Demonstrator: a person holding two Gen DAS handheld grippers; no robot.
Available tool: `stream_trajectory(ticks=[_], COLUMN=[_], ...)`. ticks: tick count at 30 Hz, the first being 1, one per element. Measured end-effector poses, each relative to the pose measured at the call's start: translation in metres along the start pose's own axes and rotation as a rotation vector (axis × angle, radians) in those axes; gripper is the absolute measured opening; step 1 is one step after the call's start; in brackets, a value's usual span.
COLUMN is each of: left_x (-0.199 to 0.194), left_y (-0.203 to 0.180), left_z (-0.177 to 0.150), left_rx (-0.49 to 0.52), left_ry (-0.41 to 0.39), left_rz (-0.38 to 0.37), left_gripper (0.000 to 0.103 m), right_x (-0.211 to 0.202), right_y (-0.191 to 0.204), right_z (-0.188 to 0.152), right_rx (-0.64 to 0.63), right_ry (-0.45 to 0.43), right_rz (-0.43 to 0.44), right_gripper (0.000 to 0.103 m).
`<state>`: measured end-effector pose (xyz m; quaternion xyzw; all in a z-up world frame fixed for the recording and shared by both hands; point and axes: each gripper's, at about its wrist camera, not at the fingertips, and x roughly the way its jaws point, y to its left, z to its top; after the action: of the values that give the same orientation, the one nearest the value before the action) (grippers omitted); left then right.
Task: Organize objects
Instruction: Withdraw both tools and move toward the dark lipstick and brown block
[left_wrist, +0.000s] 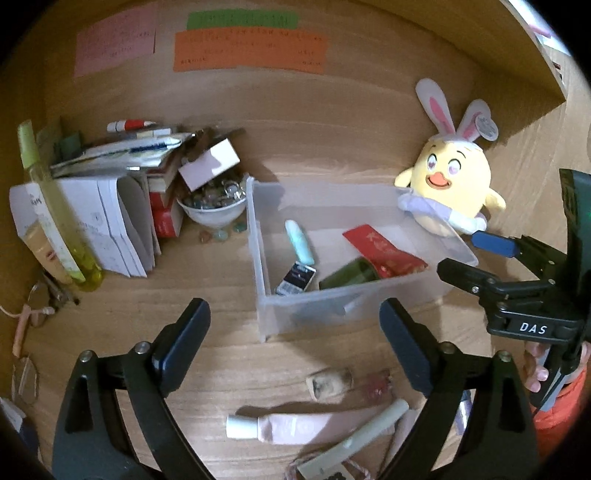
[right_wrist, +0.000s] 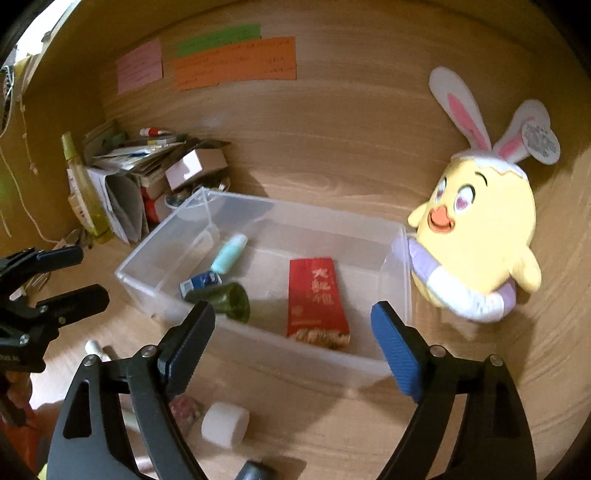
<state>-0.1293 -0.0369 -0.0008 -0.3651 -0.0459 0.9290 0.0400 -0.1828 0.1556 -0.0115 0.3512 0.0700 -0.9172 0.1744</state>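
A clear plastic bin (left_wrist: 258, 258) (right_wrist: 155, 243) stands on the wooden desk. In it lie a red packet (left_wrist: 384, 251) (right_wrist: 316, 299), a dark green bottle (left_wrist: 349, 275) (right_wrist: 225, 297), a mint tube (left_wrist: 300, 240) (right_wrist: 229, 253) and a small dark box (left_wrist: 296, 278) (right_wrist: 201, 282). My left gripper (left_wrist: 295, 343) is open and empty, in front of the bin above a pink tube (left_wrist: 295, 424) and small bottles (left_wrist: 330, 382). My right gripper (right_wrist: 293, 343) (left_wrist: 476, 258) is open and empty at the bin's near wall.
A yellow chick plush (left_wrist: 448, 188) (right_wrist: 476, 236) with bunny ears leans on the bin's right end. Left of the bin are papers (left_wrist: 122, 221), a white bowl of trinkets (left_wrist: 212, 206) and a yellow-green bottle (left_wrist: 55, 206). A white cap (right_wrist: 225, 424) lies near the right gripper.
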Motion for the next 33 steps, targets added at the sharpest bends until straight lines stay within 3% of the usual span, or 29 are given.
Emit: stream_trajectory(ticks=[23,33], left_x=[0.030,0.045], left_y=[-0.006,-0.013], left_z=[-0.049,-0.062], left_rx=[0.000,0.053], left_ry=[0.174,0.207], left_rz=[-0.021,0.003], left_gripper=[0.096,0.096], right_x=[-0.005,-0.011], right_y=[-0.005,-0.003], right_z=[-0.090,-0.108], right_rx=[0.099,0.133], right_ry=[0.144,0.153], right_rz=[-0.022,0.041], right_gripper=[0.085,0.085])
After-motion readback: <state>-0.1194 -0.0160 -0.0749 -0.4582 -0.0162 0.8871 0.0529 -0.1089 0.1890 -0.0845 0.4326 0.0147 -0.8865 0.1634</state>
